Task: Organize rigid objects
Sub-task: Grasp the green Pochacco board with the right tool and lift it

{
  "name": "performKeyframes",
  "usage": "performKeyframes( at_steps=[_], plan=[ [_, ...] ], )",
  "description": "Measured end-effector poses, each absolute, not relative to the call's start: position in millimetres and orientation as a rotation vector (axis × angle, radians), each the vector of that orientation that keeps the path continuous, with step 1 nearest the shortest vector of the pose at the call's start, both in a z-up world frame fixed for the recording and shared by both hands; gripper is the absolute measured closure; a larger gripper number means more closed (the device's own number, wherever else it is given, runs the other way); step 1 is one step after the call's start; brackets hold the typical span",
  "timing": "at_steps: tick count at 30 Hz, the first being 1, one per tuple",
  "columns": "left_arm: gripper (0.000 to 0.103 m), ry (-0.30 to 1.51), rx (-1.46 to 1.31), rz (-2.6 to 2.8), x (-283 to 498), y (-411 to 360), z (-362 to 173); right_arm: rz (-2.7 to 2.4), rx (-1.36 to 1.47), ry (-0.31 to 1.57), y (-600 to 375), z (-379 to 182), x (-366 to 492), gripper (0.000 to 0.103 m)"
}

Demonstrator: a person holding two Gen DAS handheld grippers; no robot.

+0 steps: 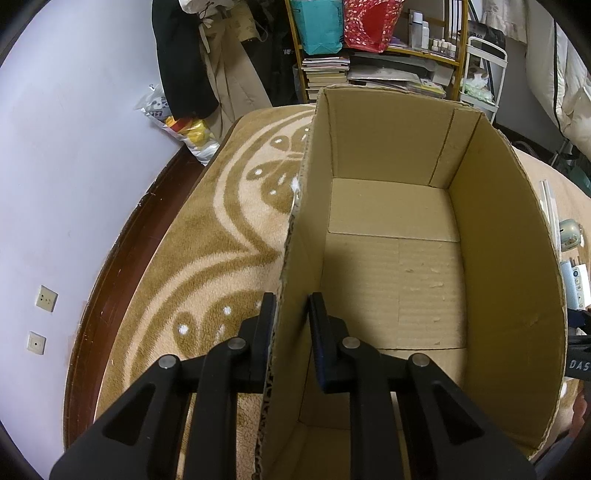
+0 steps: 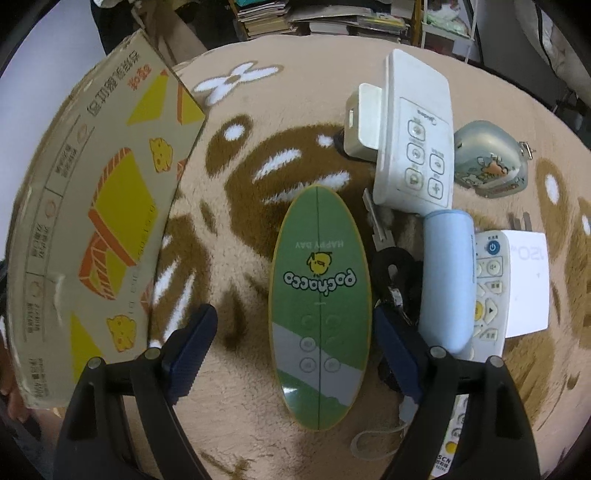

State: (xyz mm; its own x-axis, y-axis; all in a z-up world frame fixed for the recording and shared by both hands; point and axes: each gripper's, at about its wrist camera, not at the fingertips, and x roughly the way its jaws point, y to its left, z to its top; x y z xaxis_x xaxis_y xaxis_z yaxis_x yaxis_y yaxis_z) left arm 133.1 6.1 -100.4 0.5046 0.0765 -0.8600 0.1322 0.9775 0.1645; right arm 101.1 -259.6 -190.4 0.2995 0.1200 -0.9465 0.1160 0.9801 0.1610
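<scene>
My left gripper (image 1: 291, 317) is shut on the left wall of an open, empty cardboard box (image 1: 391, 258), one finger inside and one outside. The same box (image 2: 92, 206) stands at the left in the right wrist view, printed with yellow and orange shapes. My right gripper (image 2: 295, 332) is open, its fingers on either side of a green oval "pochacco" remote (image 2: 319, 306) lying on the carpet. To its right lie a white wall controller (image 2: 417, 136), a light blue cylinder (image 2: 447, 277), a white remote (image 2: 487, 288), a white box (image 2: 528, 284) and a grey-green pouch (image 2: 487, 158).
A beige and brown patterned carpet (image 1: 207, 240) covers the floor. A key (image 2: 376, 221) and black strap (image 2: 395, 266) lie beside the green remote. Bookshelves with bags (image 1: 351, 33), hanging clothes (image 1: 207, 55) and a plastic bag (image 1: 173, 122) stand behind, by the wall.
</scene>
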Motion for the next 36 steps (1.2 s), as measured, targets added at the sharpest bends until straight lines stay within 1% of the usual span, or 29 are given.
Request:
performKeyframes(
  at_steps=[1, 2, 3, 4, 11, 16, 24, 31, 36],
  plan=[
    [0.086, 1.043, 0.222, -0.033, 133, 6, -100, -0.006, 0.177, 1.266, -255, -192, 101, 0.014],
    [0.086, 1.043, 0.225, -0.032, 133, 6, -100, -0.024, 0.122, 1.255, -250, -192, 100, 0.019],
    [0.086, 1.042, 0.224, -0.032, 133, 6, -100, -0.049, 0.055, 1.242, -245, -192, 100, 0.037],
    [0.086, 1.041, 0.222, -0.031, 133, 7, -100, -0.043, 0.033, 1.237, -242, -192, 100, 0.044],
    [0.086, 1.034, 0.229, -0.028, 132, 7, -101, -0.045, 0.103, 1.217, -251, -188, 98, 0.045],
    [0.086, 1.037, 0.219, -0.028, 131, 5, -101, -0.039, 0.118, 1.159, -252, -173, 90, 0.045],
    [0.086, 1.036, 0.223, -0.025, 132, 4, -102, -0.008, 0.188, 1.038, -243, -126, 92, 0.045],
    [0.085, 1.036, 0.226, -0.021, 132, 3, -102, 0.069, 0.209, 0.891, -218, -76, 95, 0.045],
    [0.085, 1.036, 0.229, -0.019, 132, 2, -103, 0.151, 0.242, 0.84, -192, -60, 104, 0.045]
  ],
)
